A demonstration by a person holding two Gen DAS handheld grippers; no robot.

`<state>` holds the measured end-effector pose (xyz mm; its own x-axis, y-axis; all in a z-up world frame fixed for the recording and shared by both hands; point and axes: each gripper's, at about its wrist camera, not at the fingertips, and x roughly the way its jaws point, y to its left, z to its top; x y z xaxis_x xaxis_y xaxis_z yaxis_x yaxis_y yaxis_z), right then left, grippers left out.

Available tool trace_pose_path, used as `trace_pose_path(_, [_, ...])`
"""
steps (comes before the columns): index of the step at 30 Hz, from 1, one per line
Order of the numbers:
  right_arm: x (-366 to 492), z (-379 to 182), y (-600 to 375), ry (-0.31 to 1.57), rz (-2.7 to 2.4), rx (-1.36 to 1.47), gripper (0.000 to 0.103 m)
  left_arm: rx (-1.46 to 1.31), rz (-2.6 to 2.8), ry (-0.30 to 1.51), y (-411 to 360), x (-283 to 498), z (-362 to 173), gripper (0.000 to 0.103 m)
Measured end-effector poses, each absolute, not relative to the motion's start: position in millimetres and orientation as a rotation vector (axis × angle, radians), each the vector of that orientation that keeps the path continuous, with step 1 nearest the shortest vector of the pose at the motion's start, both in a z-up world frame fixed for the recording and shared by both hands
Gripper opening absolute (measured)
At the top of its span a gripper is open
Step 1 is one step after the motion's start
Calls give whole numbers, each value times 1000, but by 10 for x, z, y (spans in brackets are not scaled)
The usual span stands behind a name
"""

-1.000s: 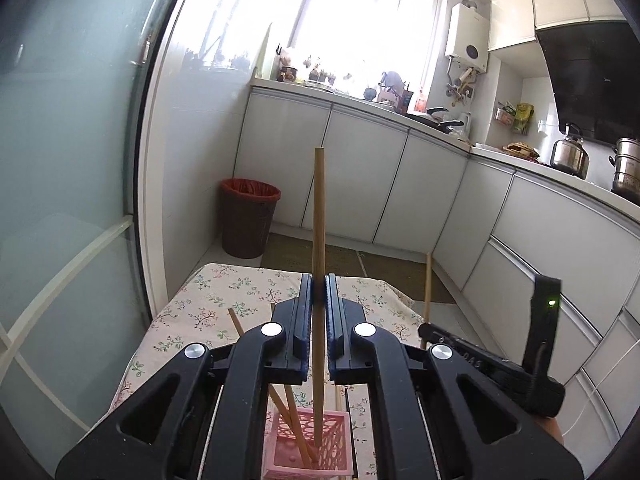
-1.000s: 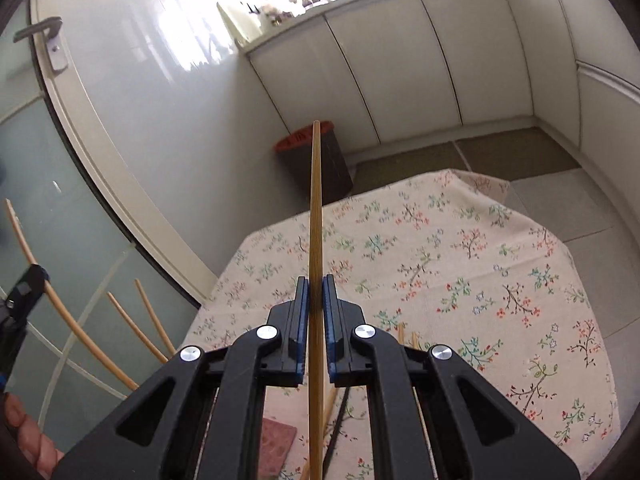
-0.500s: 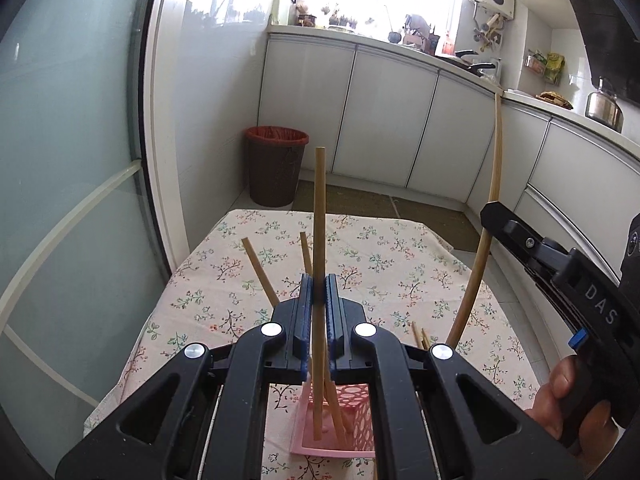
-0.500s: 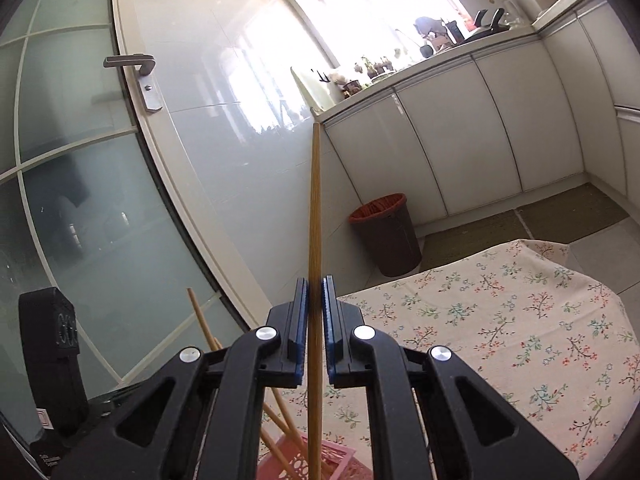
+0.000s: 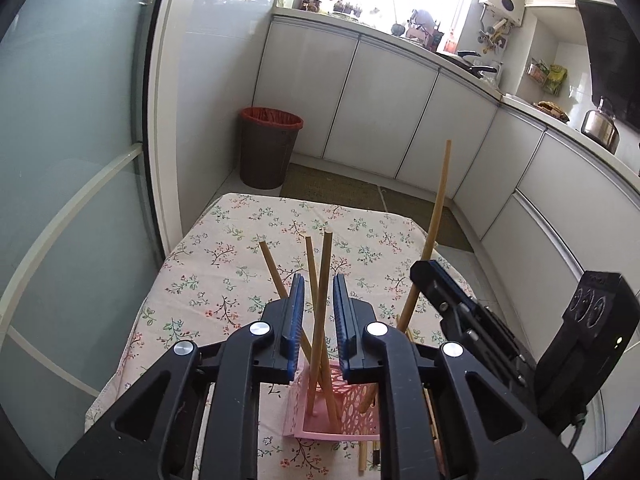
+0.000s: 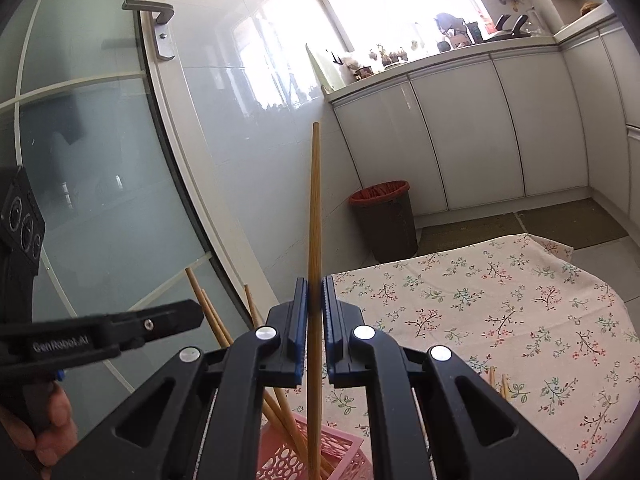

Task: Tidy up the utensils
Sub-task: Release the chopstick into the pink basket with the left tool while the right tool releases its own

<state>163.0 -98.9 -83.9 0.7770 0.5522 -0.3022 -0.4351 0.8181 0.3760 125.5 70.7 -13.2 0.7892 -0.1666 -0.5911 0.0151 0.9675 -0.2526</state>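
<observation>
Black plastic grippers; blue ribbed fingers (image 5: 294, 332); 4 silver screws each; white "GenRobot.AI" lettering.

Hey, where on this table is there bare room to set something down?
Bare tablecloth runs from the pink basket to the far edge, toward the bin. It is crowded at the basket, where chopsticks lean, with loose ones beside it.

The basket (image 5: 340, 412) sits on the tabletop (image 5: 224, 272) just below and ahead of the left claw (image 5: 317, 320), with three chopsticks (image 5: 320, 320) standing in it between that claw's fingers. The right claw (image 6: 315, 312), to its right, pinches one chopstick (image 6: 314, 240) upright over the basket. Loose chopsticks (image 6: 498, 384) lie on the tabletop right of the right claw. The trash bin (image 5: 270, 146) stands on the floor beyond the tabletop.
</observation>
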Motion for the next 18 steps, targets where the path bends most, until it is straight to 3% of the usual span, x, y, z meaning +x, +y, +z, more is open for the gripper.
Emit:
trace_pose_path(5, [1686, -1009, -799, 586, 622, 198, 11, -297, -86, 670, 836, 1267, -92, 18])
trace_pose_path(11, [1653, -730, -1125, 573, 608, 274, 11, -304, -116, 657, 785, 1210, 3, 18])
trace_pose_path(14, [1656, -635, -1362, 584, 565, 292, 16, -283, -149, 653, 665, 1171, 29, 18])
trace_pose_path(16, [1672, -633, -1522, 617, 530, 304, 26, -249, -182, 660, 527, 1157, 9, 19])
trace_pose_path(18, [1704, -671, -1675, 663, 490, 318, 26, -206, -215, 683, 340, 1160, -57, 20])
